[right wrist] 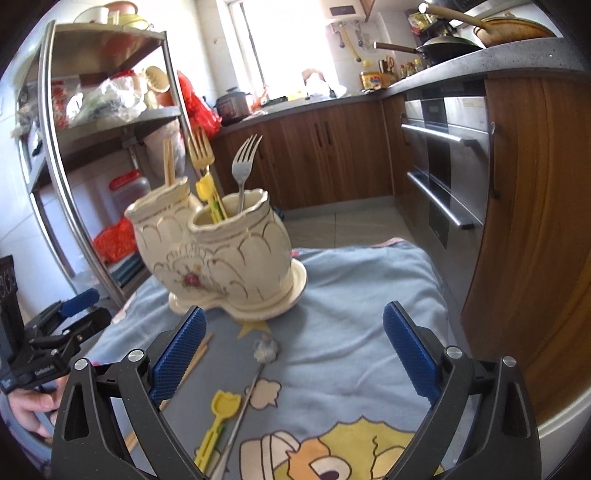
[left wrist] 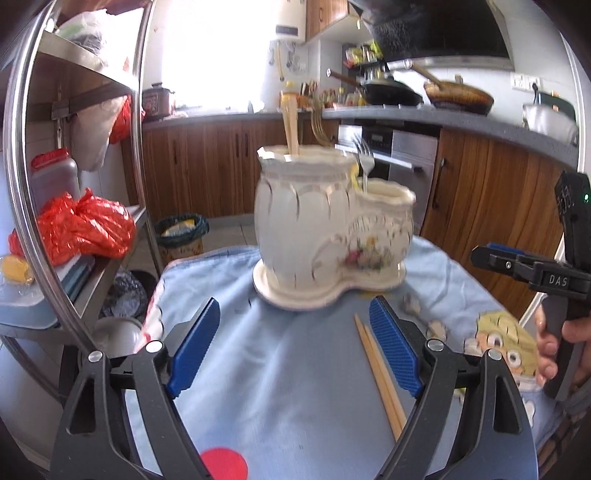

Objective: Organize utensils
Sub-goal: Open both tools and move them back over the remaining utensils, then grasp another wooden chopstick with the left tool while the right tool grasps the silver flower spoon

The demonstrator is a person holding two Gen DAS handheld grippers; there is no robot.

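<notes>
White letters "DAS" stand on the black body of the right gripper seen from the left wrist; other print is too blurred to read.

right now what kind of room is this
Most likely a home kitchen. A black wok sits on the grey countertop under a range hood, a built-in steel oven is set into wooden cabinets, and a ceramic utensil holder stands on the cloth-covered table.
</notes>
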